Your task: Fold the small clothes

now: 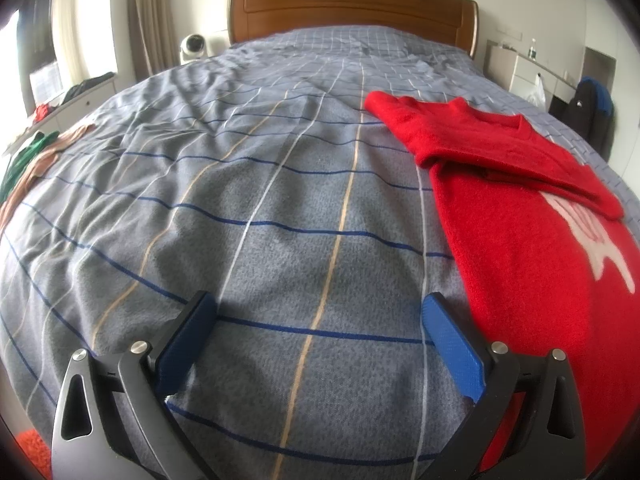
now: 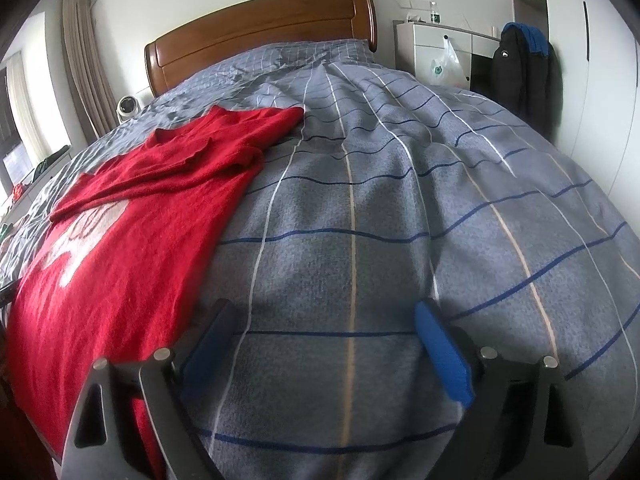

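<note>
A red sweater (image 1: 532, 216) with a white print lies flat on the blue checked bedcover (image 1: 260, 208), both sleeves folded in across its chest. My left gripper (image 1: 318, 304) is open and empty, low over the cover just left of the sweater's side edge. In the right wrist view the sweater (image 2: 132, 216) lies to the left. My right gripper (image 2: 324, 312) is open and empty over the cover (image 2: 400, 208), just right of the sweater's other side edge.
A wooden headboard (image 1: 352, 4) stands at the far end. Green and tan clothes (image 1: 28, 164) lie at the bed's left edge. A white cabinet (image 2: 440, 52) and a hanging dark jacket (image 2: 520, 72) stand to the right. A small white fan (image 1: 192, 48) sits beside the headboard.
</note>
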Demonstrator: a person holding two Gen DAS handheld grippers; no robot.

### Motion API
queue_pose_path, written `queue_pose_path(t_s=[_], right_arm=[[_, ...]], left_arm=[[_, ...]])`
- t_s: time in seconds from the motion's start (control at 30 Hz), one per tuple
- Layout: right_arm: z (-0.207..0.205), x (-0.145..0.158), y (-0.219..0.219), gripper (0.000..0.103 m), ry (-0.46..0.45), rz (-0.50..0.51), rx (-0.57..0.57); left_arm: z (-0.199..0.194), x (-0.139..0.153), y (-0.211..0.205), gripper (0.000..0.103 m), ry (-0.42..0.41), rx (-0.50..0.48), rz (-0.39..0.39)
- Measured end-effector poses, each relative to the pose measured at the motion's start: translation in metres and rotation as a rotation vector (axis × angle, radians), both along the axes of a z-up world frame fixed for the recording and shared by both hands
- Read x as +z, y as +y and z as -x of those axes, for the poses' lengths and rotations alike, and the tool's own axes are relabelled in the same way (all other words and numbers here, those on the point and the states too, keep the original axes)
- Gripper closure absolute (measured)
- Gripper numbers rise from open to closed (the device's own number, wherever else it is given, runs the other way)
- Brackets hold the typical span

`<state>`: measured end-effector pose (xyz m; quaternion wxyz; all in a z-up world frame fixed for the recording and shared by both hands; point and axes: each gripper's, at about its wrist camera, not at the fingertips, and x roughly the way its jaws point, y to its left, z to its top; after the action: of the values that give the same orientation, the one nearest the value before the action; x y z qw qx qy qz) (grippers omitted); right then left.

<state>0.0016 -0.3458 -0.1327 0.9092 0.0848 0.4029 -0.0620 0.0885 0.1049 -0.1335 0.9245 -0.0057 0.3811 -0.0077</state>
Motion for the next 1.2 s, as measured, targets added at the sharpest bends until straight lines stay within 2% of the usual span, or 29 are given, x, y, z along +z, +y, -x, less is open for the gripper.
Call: queue_pose_path(t_s=[1.2], right_arm=[[-0.0015,-0.0011,0.003,0.01,0.001,0.023,0.0]], left_arm=[[-0.0005,-0.0012,0.0004,0.0,0.002,0.001,-0.009]])
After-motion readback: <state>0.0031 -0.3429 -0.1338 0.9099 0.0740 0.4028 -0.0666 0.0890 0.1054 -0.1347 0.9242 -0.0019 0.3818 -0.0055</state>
